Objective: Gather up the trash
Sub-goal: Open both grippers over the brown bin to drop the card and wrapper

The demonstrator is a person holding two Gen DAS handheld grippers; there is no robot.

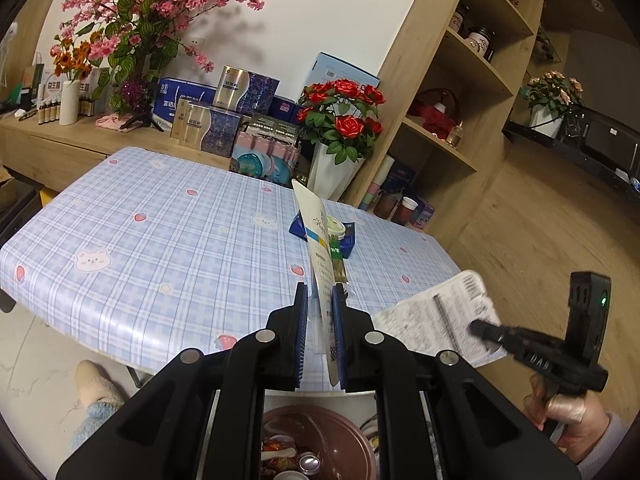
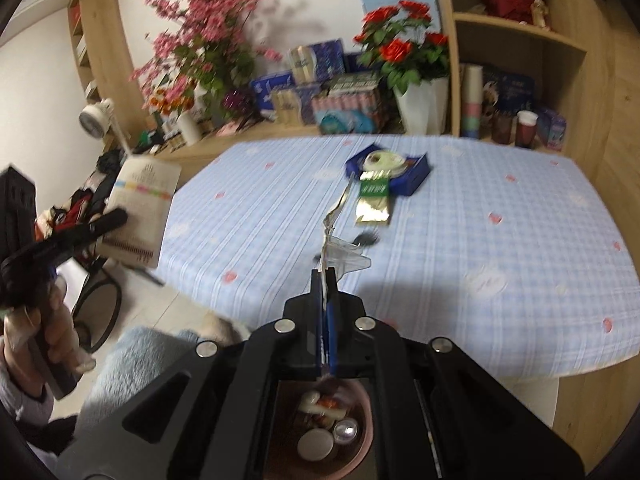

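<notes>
Trash going two at a time: left gripper [image 1: 320, 300] is pinching a white printed pouch [image 1: 316, 236], right gripper [image 2: 325, 280] is clamping a crumpled clear wrapper [image 2: 340, 256], both over the table's near edge above the brown bin [image 2: 320, 428]. Next, I reckon: open & drop. Still lying near the far edge: blue box [image 2: 412, 178], green-gold sachet [image 2: 374, 200]. Pouch txt unreadable; "DAB" showing on the right gripper's handle.

Both wrist views overlook the table [image 1: 160, 220].

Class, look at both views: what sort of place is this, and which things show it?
Probably a home living or dining room: a table under a patterned cloth, wooden shelves with jars and cups, and flowers in vases beside stacked boxes.
</notes>
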